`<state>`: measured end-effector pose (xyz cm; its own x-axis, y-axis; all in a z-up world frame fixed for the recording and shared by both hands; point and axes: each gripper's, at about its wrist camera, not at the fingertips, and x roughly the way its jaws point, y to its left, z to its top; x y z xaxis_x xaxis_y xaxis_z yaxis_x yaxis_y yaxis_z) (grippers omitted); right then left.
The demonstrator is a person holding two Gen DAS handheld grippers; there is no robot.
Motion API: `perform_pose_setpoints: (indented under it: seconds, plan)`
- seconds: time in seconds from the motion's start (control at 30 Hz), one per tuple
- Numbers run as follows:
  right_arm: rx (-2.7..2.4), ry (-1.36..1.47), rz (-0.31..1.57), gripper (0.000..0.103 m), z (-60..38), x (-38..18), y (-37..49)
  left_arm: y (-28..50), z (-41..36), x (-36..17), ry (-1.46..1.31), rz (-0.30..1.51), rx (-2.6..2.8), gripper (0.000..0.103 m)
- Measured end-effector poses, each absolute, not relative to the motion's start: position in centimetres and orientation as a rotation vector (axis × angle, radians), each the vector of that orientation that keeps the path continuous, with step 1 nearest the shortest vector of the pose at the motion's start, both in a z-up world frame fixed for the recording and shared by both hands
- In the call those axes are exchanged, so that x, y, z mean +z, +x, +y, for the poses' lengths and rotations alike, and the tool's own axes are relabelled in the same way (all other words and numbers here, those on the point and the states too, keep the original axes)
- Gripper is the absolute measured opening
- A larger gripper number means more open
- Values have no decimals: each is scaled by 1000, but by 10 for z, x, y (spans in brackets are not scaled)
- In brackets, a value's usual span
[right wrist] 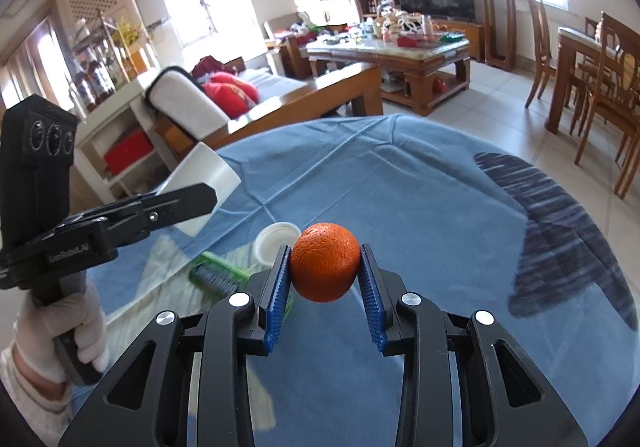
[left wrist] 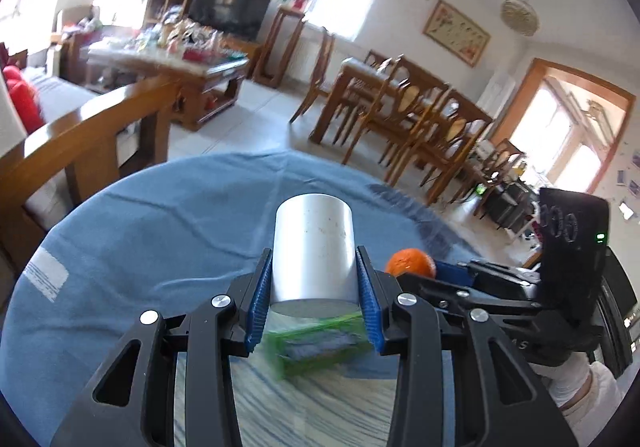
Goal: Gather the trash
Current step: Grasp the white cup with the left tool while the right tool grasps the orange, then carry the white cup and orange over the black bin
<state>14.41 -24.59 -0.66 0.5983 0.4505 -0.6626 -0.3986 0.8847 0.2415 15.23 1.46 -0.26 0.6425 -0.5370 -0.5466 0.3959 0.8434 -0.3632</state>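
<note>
Blue tablecloth: green packet, white lid.

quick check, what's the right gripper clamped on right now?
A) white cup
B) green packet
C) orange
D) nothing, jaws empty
C: in the right wrist view the blue pads of the right gripper press on both sides of the orange, which sits above the blue cloth; the white cup is in the left gripper.

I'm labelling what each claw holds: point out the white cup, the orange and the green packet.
white cup [left wrist: 314, 247], left wrist view, middle of its side wall.
orange [right wrist: 325, 267], right wrist view, centre of its peel.
green packet [left wrist: 320, 347], left wrist view, its front face.
</note>
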Motion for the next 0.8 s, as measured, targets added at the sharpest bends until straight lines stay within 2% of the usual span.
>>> perform_pose_setpoints:
  seconds: [0.4,0.8]
  plan:
    - [433,191,681,34,-349,39,29,60,-83,43,-118,606,-748,39]
    - [182,373,596,34,-538,39,-87,-9,-246,16,-1,651,-1026,39]
